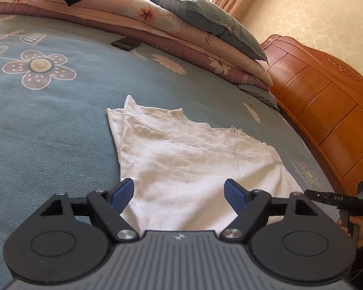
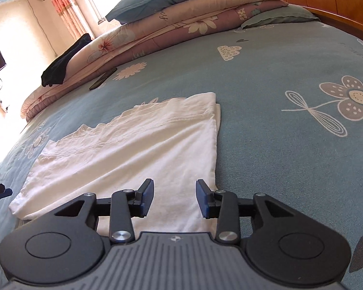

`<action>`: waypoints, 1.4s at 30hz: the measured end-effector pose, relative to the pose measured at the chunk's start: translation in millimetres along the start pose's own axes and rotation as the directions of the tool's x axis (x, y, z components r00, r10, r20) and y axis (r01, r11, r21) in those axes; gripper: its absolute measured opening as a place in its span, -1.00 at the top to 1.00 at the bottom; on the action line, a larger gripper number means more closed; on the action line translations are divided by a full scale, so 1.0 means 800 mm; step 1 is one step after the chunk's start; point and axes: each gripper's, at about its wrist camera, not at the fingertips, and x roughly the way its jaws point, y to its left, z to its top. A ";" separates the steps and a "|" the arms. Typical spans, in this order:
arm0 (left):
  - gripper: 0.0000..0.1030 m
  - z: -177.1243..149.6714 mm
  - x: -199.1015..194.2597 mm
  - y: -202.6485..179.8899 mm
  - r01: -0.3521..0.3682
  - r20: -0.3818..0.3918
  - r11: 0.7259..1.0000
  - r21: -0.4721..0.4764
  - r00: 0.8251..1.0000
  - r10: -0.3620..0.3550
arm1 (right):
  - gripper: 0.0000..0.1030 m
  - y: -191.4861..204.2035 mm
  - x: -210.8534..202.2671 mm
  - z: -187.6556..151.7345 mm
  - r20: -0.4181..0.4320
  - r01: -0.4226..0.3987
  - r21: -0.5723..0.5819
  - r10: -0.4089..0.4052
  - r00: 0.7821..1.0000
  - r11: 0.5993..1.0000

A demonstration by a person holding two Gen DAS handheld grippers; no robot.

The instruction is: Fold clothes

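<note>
over folded white shirt (image 1: 181, 159): left gripper (image 1: 179, 194), right gripper (image 2: 175, 198) tilted down, fingers spread, empty.

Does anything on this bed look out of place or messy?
The folded white cotton garment lies slightly uneven, a lower layer peeking out along one edge. A flat dark phone sits loose on the teal floral bedsheet.

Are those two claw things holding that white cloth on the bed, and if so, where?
Nothing is held. The left tool and right tool both stand open above the folded white garment, pads off the cloth.
</note>
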 end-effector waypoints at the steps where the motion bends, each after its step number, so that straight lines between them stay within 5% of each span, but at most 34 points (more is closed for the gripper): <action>1: -0.55 -0.004 -0.003 0.000 -0.012 -0.004 1.000 0.017 1.000 0.012 | 0.17 -0.004 -0.002 -0.002 0.003 0.007 0.005 -0.007 1.000 1.000; 9: -0.51 -0.030 -0.008 0.016 -0.031 -0.039 0.999 0.028 0.999 0.032 | 0.13 -0.017 0.005 -0.021 -0.020 0.020 0.028 -0.019 1.000 0.999; 14: 0.12 -0.031 0.000 0.027 -0.028 -0.045 0.999 -0.016 0.999 0.027 | 0.29 -0.015 0.000 -0.023 -0.015 0.007 0.021 -0.007 1.000 1.000; 17: 0.12 -0.028 0.001 0.033 0.006 -0.036 0.999 -0.051 0.999 -0.008 | 0.31 -0.016 -0.003 -0.022 -0.013 -0.004 0.020 0.004 1.000 1.000; 22: 0.74 -0.029 0.006 0.040 -0.033 -0.063 0.996 -0.081 0.998 0.027 | 0.85 -0.004 -0.003 -0.024 -0.038 0.012 -0.074 -0.015 0.999 0.997; 29: 0.79 -0.033 -0.005 0.053 -0.089 -0.098 0.991 -0.097 0.992 0.079 | 0.86 0.001 -0.009 -0.024 -0.096 0.056 -0.180 -0.075 0.993 0.982; 33: 0.79 -0.022 -0.021 0.037 -0.106 -0.054 0.993 -0.047 0.993 0.103 | 0.79 0.010 -0.025 -0.014 -0.050 0.062 -0.176 -0.071 0.996 0.982; 37: 0.79 -0.012 -0.019 0.006 -0.051 -0.029 0.999 0.019 0.998 0.052 | 0.78 0.045 -0.021 -0.008 -0.012 -0.013 -0.210 0.010 1.000 0.978; 42: 0.70 -0.017 0.021 -0.038 0.023 -0.094 0.994 0.103 0.995 -0.013 | 0.78 0.096 0.019 -0.018 -0.038 -0.072 -0.316 0.064 0.997 0.946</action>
